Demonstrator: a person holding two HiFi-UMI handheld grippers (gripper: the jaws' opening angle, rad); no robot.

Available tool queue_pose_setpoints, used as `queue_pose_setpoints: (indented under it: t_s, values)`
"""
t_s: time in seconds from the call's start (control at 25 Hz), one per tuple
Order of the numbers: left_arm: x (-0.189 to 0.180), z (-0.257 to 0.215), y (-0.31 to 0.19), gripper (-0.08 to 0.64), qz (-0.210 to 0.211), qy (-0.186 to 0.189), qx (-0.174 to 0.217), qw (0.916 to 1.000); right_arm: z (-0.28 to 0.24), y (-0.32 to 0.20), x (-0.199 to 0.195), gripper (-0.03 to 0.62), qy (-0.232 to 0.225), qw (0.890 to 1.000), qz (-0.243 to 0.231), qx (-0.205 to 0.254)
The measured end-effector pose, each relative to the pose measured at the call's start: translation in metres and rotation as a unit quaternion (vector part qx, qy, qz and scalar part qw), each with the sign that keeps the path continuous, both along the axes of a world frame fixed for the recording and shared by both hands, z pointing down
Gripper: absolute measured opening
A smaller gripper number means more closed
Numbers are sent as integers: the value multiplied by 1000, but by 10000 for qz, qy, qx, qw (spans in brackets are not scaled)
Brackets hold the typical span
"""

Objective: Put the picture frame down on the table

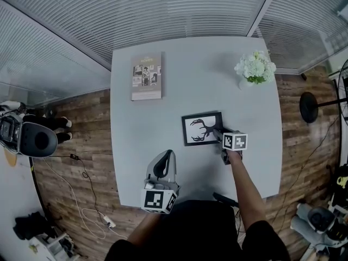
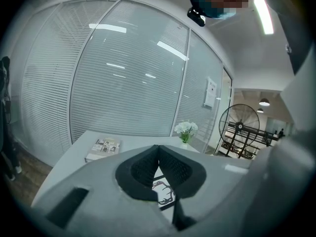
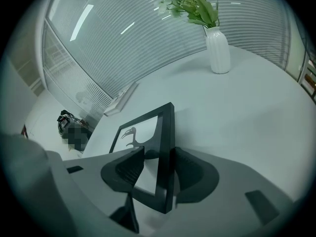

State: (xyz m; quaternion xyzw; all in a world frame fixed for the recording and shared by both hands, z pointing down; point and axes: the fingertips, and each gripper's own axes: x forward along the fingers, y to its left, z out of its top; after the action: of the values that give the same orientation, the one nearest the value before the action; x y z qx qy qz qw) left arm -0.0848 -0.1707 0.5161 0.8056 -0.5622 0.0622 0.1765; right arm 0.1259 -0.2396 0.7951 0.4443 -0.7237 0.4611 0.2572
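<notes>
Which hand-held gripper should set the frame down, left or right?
Right. The right hand-held gripper is clamped on the picture frame by its edge; the left hand-held gripper is shut on nothing, away from it.

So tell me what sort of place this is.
Probably an office or meeting room: glass partition walls with blinds enclose it, and a white table carries a book and a vase of flowers.

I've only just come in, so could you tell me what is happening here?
A person holds a gripper in each hand. The right gripper is clamped on the edge of a black picture frame with a deer print, at the middle of the grey table; whether it rests there is unclear. The left gripper is shut and empty near the front edge. A book and a vase of white flowers sit at the far end.
</notes>
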Motion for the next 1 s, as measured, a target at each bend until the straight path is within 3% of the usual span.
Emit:
queue_pose_setpoints:
  t_s: [0.36,0.84,1.0]
  values:
    - [-2,2,0,17,-41,-23,-30,10000,9,2,3,186,266,9996,89,51]
    - [-1,0,1,15,-69,-42,37,10000,13,5,0,195,1131,9928,-221,322]
    - [0,2,2,15,-64,-28,2,10000,14,3,0,195,1175,9922,-267,323]
